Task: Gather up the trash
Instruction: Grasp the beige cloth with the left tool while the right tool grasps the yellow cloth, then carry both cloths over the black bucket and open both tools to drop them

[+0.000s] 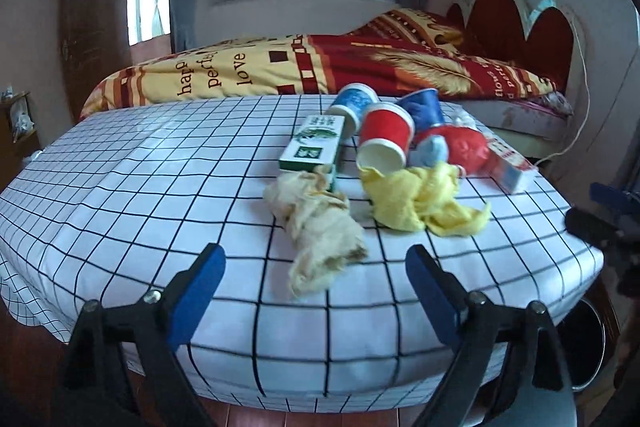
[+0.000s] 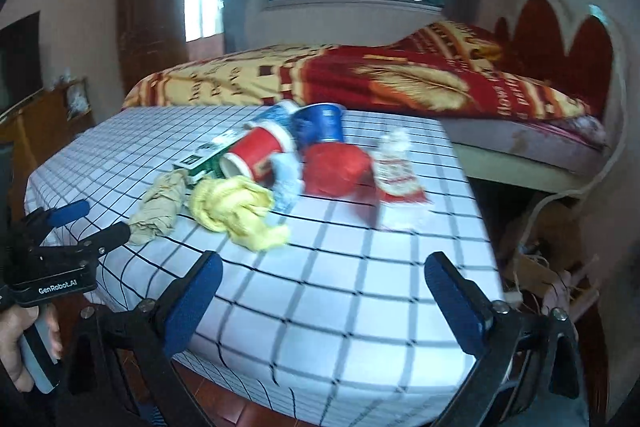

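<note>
Plainly, both grippers are held spread wide and empty at the near edge of the table, with the trash piled ahead of them.

Nothing is gripped by the left gripper (image 1: 315, 289), whose blue pads are parted over the checked tablecloth (image 1: 120, 187); just beyond them a crumpled beige paper (image 1: 320, 227) is seen lying flat. The right gripper (image 2: 323, 293) is likewise held agape with only bare cloth between its pads, and a hand (image 2: 16, 343) is seen on the left tool's grip. Further out, a yellow cloth (image 1: 420, 203) is found beside the beige paper, with a red cup (image 1: 386, 139) tipped on its side against it. Behind are gathered a green box (image 1: 314, 145), two blue cups (image 1: 356, 105), a red bag (image 1: 466, 147) and a red-and-white carton (image 1: 512, 163). A bed (image 1: 280, 67) is seen past the table.
</note>
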The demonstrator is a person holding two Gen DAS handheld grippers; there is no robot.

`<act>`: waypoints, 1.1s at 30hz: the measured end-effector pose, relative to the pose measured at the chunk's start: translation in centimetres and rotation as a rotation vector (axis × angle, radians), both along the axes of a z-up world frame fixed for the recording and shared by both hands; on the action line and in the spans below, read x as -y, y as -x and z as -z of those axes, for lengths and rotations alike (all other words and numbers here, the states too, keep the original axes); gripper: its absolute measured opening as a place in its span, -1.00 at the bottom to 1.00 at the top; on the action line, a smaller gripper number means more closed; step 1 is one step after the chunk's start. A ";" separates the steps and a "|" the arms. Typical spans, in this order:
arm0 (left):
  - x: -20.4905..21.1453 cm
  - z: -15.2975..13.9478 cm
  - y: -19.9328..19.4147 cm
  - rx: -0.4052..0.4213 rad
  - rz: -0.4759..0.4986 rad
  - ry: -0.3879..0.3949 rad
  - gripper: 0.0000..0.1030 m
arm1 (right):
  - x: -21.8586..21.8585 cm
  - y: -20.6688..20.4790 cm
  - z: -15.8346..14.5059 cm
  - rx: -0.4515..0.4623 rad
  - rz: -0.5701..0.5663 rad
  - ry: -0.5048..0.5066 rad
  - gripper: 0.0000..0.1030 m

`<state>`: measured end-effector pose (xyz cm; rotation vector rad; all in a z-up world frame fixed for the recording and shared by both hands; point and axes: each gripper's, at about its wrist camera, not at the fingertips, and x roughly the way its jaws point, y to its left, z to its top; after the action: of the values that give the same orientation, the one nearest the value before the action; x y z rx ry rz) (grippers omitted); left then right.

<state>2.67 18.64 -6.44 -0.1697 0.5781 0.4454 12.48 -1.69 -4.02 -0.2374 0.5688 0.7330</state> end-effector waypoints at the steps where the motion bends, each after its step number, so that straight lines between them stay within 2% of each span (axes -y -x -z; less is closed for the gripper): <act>1: -0.3 0.1 -0.4 -0.002 0.003 0.006 0.78 | -0.9 -0.3 0.4 -0.006 -0.019 0.009 0.80; 6: -1.2 1.3 -2.8 -0.028 0.024 0.030 0.77 | -4.7 -1.9 2.0 -0.066 -0.106 0.043 0.77; 8: -1.8 1.8 -3.7 -0.039 0.031 0.045 0.63 | -6.3 -2.4 2.6 -0.078 -0.144 0.073 0.75; 12: -3.0 2.7 -4.7 -0.056 0.043 0.074 0.50 | -9.6 -3.7 3.8 -0.113 -0.202 0.121 0.55; 13: -3.2 2.9 -4.9 -0.056 0.053 0.086 0.42 | -10.3 -3.9 4.1 -0.122 -0.215 0.128 0.52; 15: -3.5 3.2 -5.0 -0.061 0.075 0.096 0.13 | -11.5 -4.4 4.4 -0.136 -0.233 0.138 0.46; 17: -3.6 3.2 -4.8 -0.053 0.093 0.106 -0.03 | -12.5 -4.9 4.8 -0.165 -0.257 0.138 0.26; 18: -3.6 3.2 -4.7 -0.050 0.105 0.109 -0.09 | -12.9 -4.9 4.9 -0.177 -0.273 0.137 0.01; 20: -3.5 3.2 -4.2 -0.037 0.130 0.110 -0.31 | -13.1 -4.6 4.9 -0.172 -0.278 0.131 -0.20; 22: -3.3 2.9 -3.8 -0.024 0.139 0.112 -0.36 | -12.7 -4.2 4.7 -0.173 -0.272 0.116 -0.51; 33: -0.5 0.3 -2.0 0.039 0.185 0.085 -0.40 | -5.9 -1.0 1.4 -0.093 -0.184 0.044 -0.53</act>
<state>4.71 19.16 -6.72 -0.2036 0.5695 0.2382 13.44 4.18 -5.45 -0.3003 0.6582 0.9141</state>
